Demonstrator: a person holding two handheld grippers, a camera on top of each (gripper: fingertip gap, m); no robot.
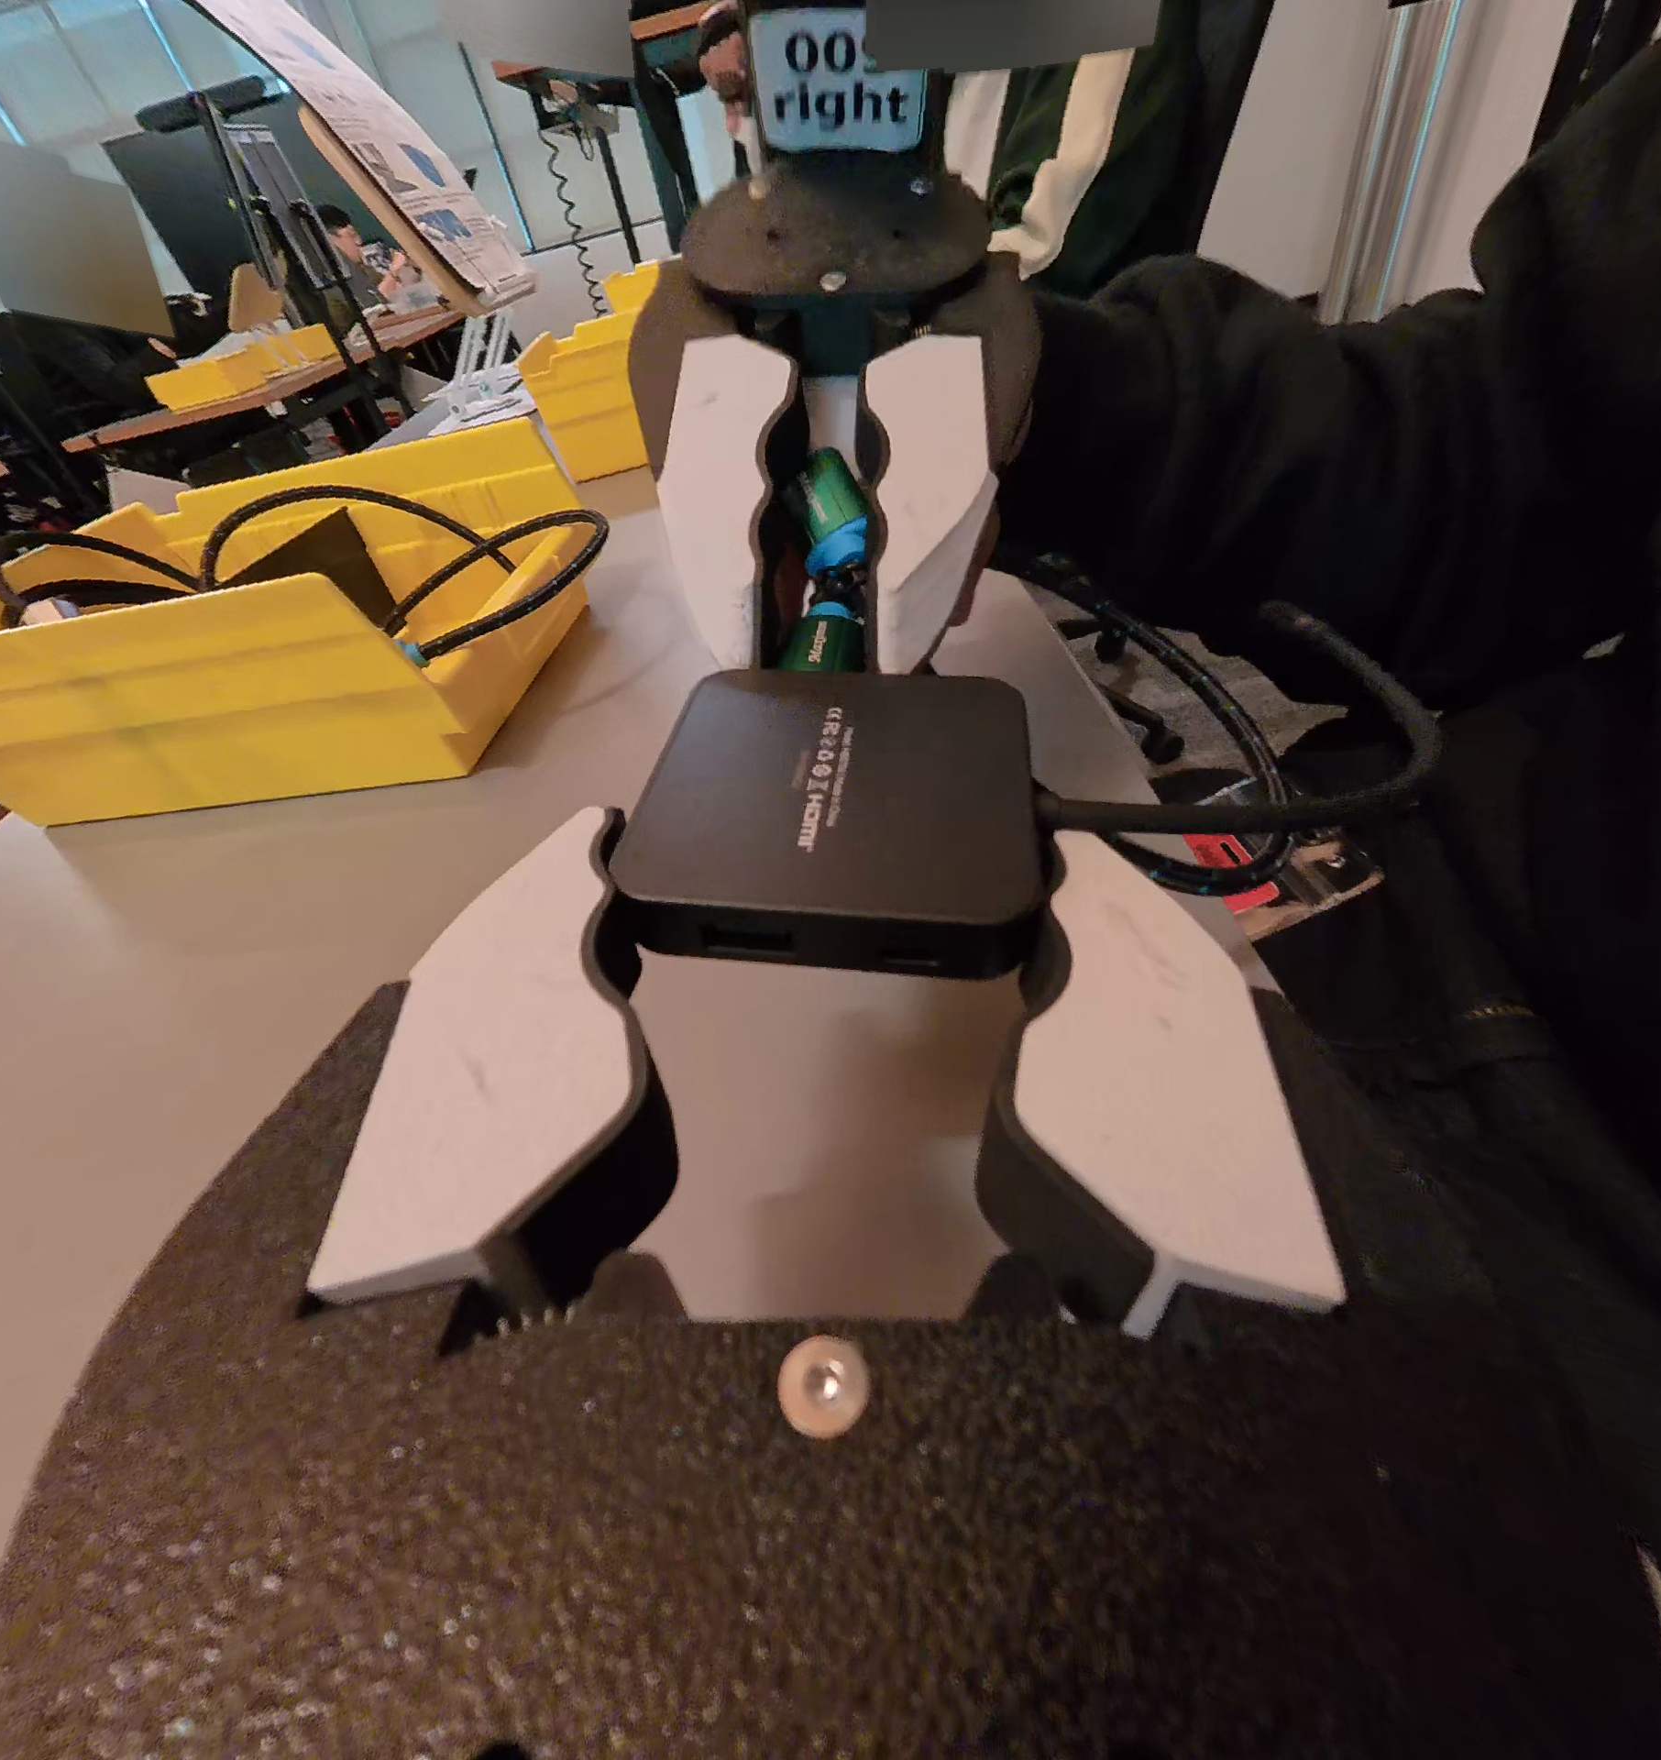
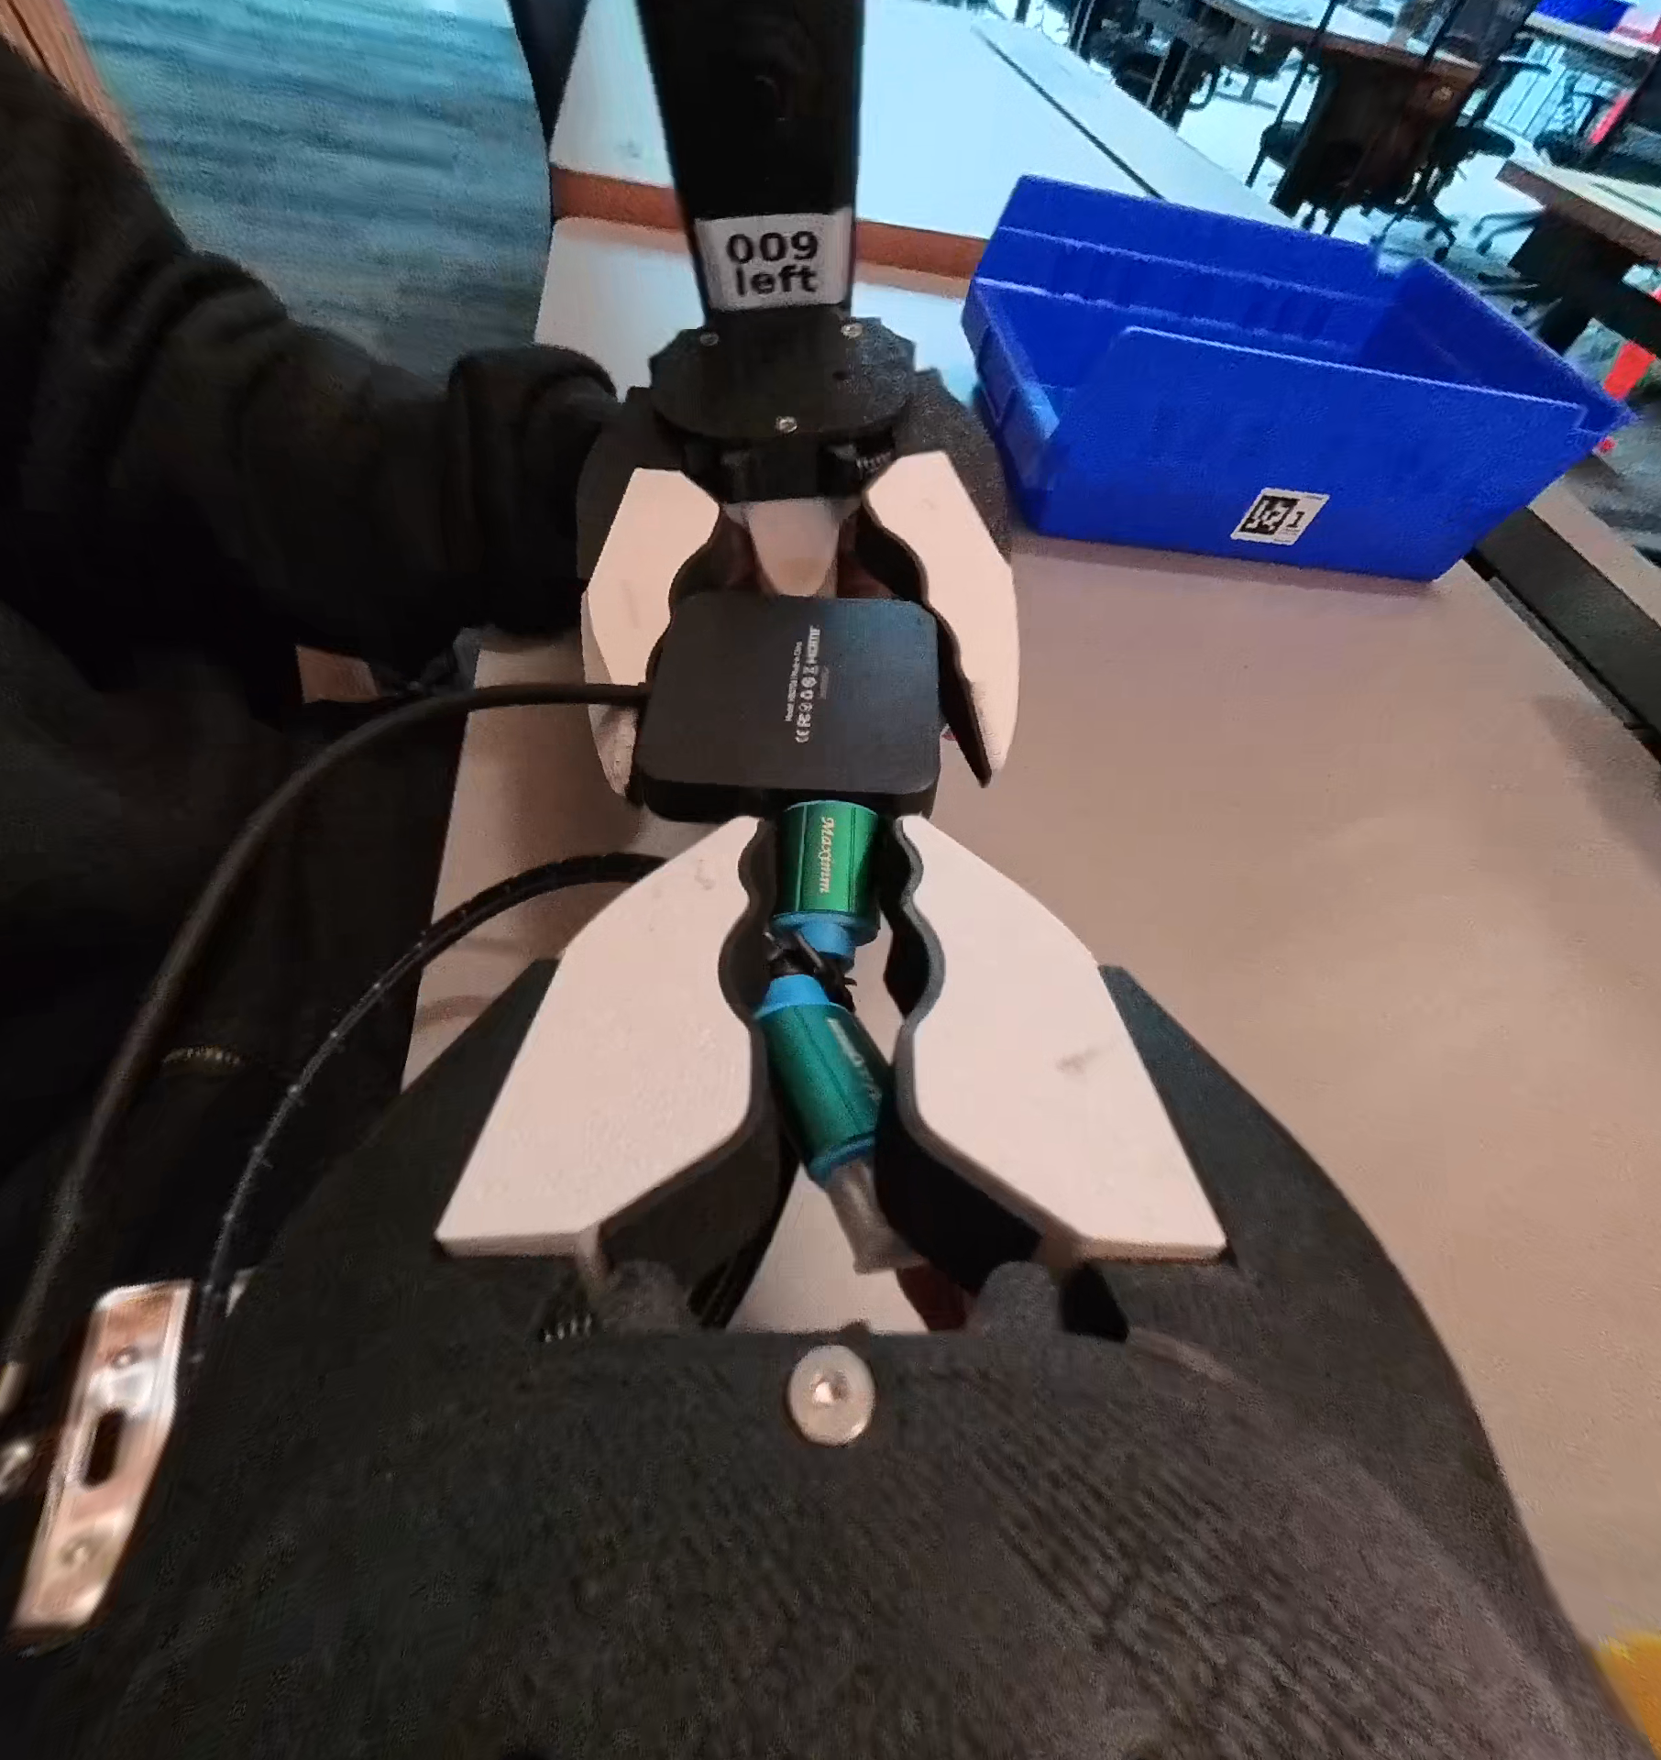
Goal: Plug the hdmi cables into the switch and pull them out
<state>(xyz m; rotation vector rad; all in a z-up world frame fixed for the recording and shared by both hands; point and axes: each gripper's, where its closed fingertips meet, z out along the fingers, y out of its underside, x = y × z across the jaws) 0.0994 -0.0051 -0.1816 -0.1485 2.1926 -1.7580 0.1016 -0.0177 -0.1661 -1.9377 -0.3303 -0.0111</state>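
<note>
A black HDMI switch (image 1: 836, 790) is held just above the table between the fingers of my left gripper (image 1: 831, 857), which is shut on its two sides. My right gripper (image 2: 822, 848) is shut on a green HDMI plug (image 2: 822, 862) whose front end meets the switch (image 2: 793, 710) at its edge; the metal tip is hidden. A second green plug (image 2: 822, 1086) lies farther back between the right fingers. In the left wrist view the right gripper (image 1: 812, 657) and the green plug (image 1: 817, 643) sit behind the switch. Two ports (image 1: 750, 938) on the near side are empty.
A yellow bin (image 1: 236, 667) with braided cables stands at the left. A blue bin (image 2: 1284, 400) stands at the far right. The switch's own black cable (image 1: 1189, 814) runs off the table edge beside a person's dark sleeve (image 1: 1331, 476).
</note>
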